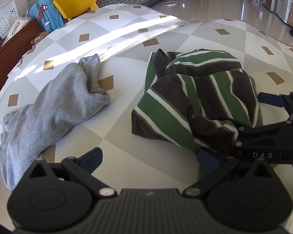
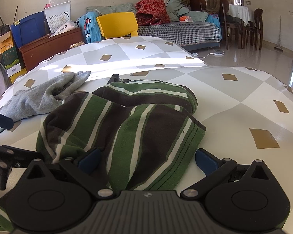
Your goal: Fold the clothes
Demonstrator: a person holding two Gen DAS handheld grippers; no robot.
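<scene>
A crumpled green, brown and white striped shirt [image 1: 195,89] [image 2: 127,120] lies on the diamond-patterned table [image 1: 127,29] [image 2: 234,89]. To its left sprawls a grey garment [image 1: 54,105] [image 2: 39,97]. My right gripper [image 2: 147,159] is open and low, with the shirt's near hem lying between its blue fingers. It enters the left wrist view from the right [image 1: 252,115], with one finger pad buried in the cloth. My left gripper [image 1: 150,159] is open over bare tablecloth between the two garments. Its right finger is at the shirt's near corner.
Behind the table stand a yellow chair [image 1: 76,0] [image 2: 117,25], a brown wooden cabinet [image 1: 9,48] [image 2: 48,46] and a white basket [image 2: 58,13]. A checked sofa [image 2: 181,31] lines the back wall. Shiny floor [image 2: 263,56] lies beyond the table's right edge.
</scene>
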